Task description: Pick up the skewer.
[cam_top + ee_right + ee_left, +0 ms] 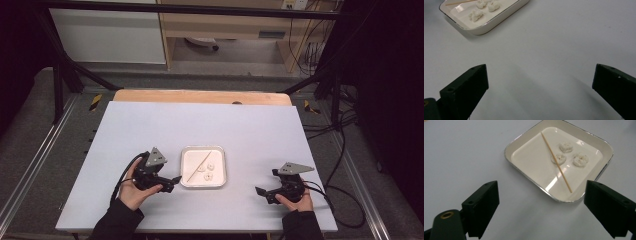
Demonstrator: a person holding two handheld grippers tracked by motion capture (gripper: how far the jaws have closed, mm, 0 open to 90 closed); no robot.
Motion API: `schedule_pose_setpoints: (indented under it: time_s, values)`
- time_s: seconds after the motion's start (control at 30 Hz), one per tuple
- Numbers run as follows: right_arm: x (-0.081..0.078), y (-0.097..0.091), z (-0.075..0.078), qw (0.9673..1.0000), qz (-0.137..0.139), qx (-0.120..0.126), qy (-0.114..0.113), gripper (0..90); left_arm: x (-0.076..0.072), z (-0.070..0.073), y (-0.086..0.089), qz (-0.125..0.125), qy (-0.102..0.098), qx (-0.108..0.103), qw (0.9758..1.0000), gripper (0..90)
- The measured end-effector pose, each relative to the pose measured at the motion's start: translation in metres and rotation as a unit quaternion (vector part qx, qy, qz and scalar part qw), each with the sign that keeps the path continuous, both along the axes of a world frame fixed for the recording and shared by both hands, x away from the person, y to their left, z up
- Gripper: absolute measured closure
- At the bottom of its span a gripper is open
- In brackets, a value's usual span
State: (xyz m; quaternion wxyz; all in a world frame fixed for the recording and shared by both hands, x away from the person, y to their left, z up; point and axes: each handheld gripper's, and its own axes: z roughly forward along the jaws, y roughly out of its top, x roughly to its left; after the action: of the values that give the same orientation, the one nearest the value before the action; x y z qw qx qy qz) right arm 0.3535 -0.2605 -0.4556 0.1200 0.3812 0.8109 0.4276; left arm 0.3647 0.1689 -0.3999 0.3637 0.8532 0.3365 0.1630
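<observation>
Two grippers sit low over our white table (150,125). Our left gripper (175,180), jaws wide apart and empty, hovers just beside the square tray (530,137) holding a wooden skewer (556,162) and three pale slices (566,147). Our right gripper (260,191), also spread and empty, waits well apart. We judge the reach underway; next, pinching the thin skewer cleanly.

The high view looks forward and down from above the person's side, taking in the whole bench (150,125) with the tray (202,167) near its middle. The left gripper view looks down close on the tray (559,160). The right gripper view sits low, farther off, catching that tray (484,15) at its upper left corner.
</observation>
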Motion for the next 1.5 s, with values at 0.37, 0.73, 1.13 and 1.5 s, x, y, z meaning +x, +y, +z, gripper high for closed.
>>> schedule_pose_setpoints:
  time_s: [0.37, 0.73, 1.13, 1.5]
  values:
    - [0.000, 0.000, 0.000, 1.0000, 0.001, -0.001, 0.001, 1.0, 0.010, -0.001, -0.035, -0.002, 0.014, 0.020, 0.9997, 22.6]
    - [0.000, 0.001, 0.000, 1.0000, 0.002, -0.001, 0.003, 1.1, 0.016, -0.016, -0.061, -0.007, 0.036, 0.037, 0.9986, 50.4]
    - [0.000, 0.001, -0.001, 1.0000, 0.003, -0.002, 0.003, 1.1, 0.019, -0.026, -0.065, 0.011, 0.059, 0.033, 0.9976, 70.4]
    - [0.000, 0.001, -0.001, 1.0000, 0.004, -0.002, 0.003, 1.1, 0.019, -0.032, -0.072, 0.022, 0.070, 0.047, 0.9962, 76.8]
